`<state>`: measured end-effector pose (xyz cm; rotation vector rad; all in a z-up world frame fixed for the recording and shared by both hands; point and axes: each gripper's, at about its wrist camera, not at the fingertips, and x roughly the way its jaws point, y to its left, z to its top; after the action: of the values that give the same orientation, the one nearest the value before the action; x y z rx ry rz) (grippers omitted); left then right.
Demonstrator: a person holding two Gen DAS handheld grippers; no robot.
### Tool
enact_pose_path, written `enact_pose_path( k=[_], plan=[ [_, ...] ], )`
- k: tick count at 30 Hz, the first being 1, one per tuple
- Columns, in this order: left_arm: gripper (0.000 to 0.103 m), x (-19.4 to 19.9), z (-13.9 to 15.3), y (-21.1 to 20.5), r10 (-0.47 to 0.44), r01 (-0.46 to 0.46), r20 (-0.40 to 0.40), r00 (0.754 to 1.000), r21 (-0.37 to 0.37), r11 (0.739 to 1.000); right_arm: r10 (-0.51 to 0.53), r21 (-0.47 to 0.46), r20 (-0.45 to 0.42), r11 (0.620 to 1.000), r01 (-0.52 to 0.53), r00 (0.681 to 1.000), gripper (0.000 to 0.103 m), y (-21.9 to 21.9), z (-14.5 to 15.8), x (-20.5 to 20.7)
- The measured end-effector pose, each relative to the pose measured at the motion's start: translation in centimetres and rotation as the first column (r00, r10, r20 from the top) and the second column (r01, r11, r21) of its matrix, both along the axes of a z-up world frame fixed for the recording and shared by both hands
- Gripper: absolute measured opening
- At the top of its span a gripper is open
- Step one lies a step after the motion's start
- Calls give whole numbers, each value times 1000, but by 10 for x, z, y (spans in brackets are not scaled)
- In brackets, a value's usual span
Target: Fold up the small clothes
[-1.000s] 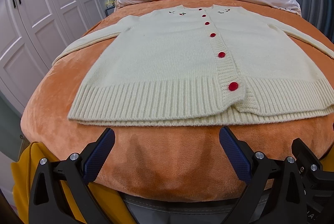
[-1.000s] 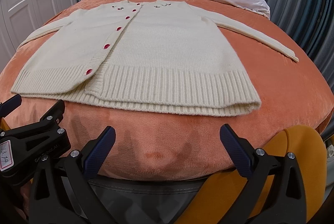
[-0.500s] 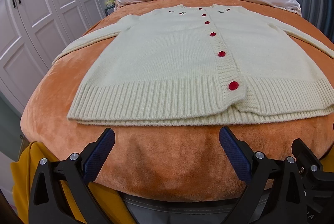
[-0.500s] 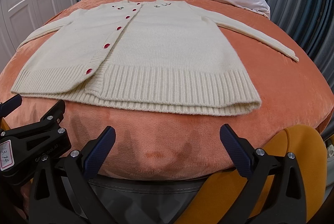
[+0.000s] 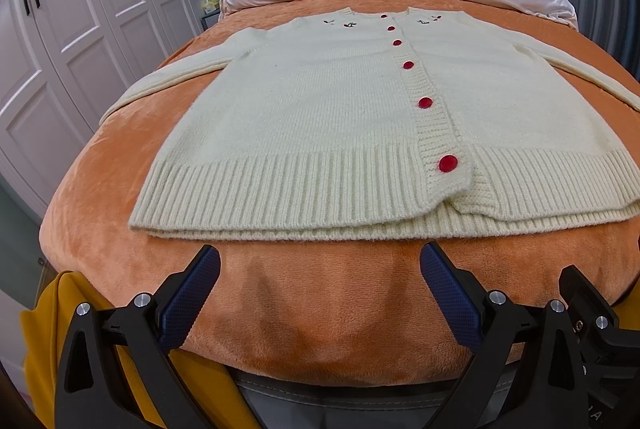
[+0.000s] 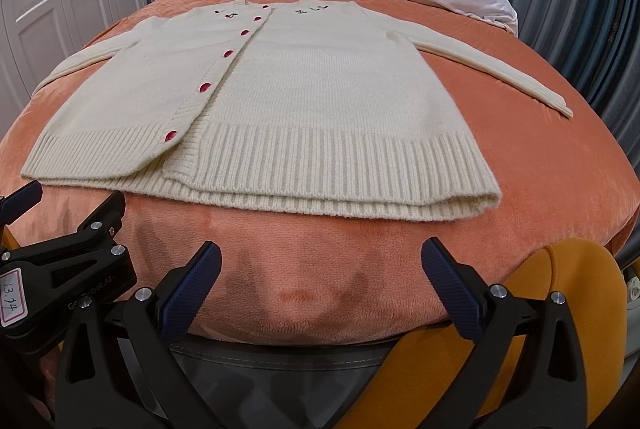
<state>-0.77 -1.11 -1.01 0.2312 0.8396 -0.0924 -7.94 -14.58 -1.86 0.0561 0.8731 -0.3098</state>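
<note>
Both claws, the left gripper (image 5: 320,269) and right gripper (image 6: 320,267), hang spread wide and empty just short of the bed's (image 5: 312,313) near edge. Laid flat on it, buttoned, sleeves out, is a cream cardigan (image 5: 320,117). It looks soft, thick and limp, likely to sag; the ribbed hem (image 6: 340,169) corners seem the best hold.

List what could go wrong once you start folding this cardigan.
1. The cardigan lies on a plush orange blanket; the open left gripper or right gripper might pinch blanket along with the hem.
2. The hem's bottom corner by the lowest red button overlaps loosely and could gape when lifted.
3. The long sleeve stretches far sideways and may drag or bunch during a fold.
</note>
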Motion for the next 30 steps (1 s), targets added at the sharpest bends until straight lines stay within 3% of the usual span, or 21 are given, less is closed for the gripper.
enact_pose_path(
  k=[7,18,24,30],
  plan=[
    [98,-1,-1,-1,3,-3,-4,1000,11,1000,2,14,1,1000,-2,1000,98,0,-1,1],
    [98,7,17,-7,28,-27,-20,999,37,999,-52,156,-24,986,55,998,98,-33,2,7],
    [98,36,42,-12,82,-82,-45,996,13,997,-197,178,41,966,187,980,98,-131,30,26],
    [98,73,58,-30,102,-101,-68,992,24,995,-402,186,76,905,383,913,98,-263,45,57]
  ],
)
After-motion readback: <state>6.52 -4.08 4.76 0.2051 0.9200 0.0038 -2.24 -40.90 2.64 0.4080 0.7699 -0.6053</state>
